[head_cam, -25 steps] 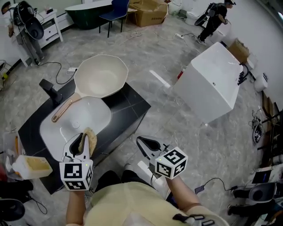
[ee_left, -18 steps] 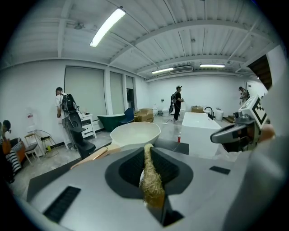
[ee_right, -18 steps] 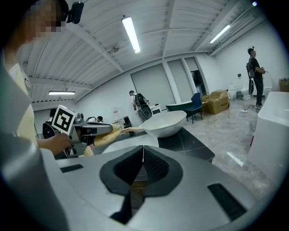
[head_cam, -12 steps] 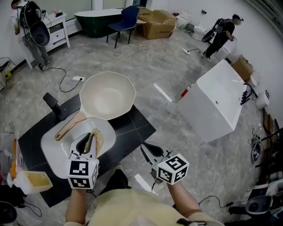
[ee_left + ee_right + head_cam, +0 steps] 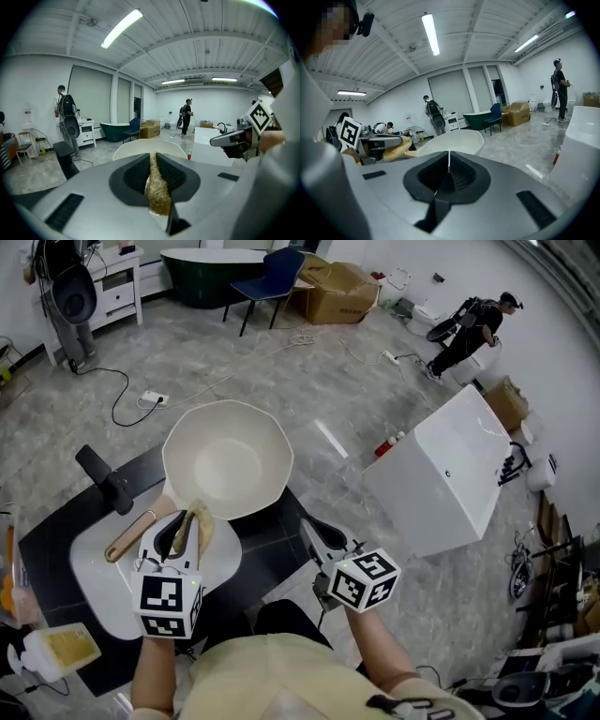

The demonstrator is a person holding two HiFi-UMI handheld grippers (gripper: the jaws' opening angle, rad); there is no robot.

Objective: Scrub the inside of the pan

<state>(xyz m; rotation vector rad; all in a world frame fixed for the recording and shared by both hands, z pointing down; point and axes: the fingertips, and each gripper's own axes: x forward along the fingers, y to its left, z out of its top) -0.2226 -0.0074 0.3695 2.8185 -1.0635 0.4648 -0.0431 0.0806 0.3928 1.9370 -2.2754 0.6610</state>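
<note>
A cream pan (image 5: 228,458) with a tan handle (image 5: 131,534) sits on the black counter (image 5: 281,486), its bowl past the white basin (image 5: 103,582). My left gripper (image 5: 186,529) is shut on a straw-coloured scrubber (image 5: 201,524), held just short of the pan's near rim. The left gripper view shows the scrubber (image 5: 157,187) pinched between the jaws with the pan (image 5: 150,146) behind it. My right gripper (image 5: 315,538) is shut with nothing in it, near the counter's front right edge; the right gripper view shows the pan (image 5: 450,140) ahead and my left gripper (image 5: 389,142) at left.
A black tap (image 5: 105,479) stands at the counter's back left. A bottle with a yellow label (image 5: 56,647) lies at the lower left. A white box unit (image 5: 445,474) stands on the floor at right. People (image 5: 471,322) stand far off.
Both grippers have moved forward towards the pan; the scrubber now sits close to the pan's near rim. The left gripper's hold on the scrubber is unchanged.
</note>
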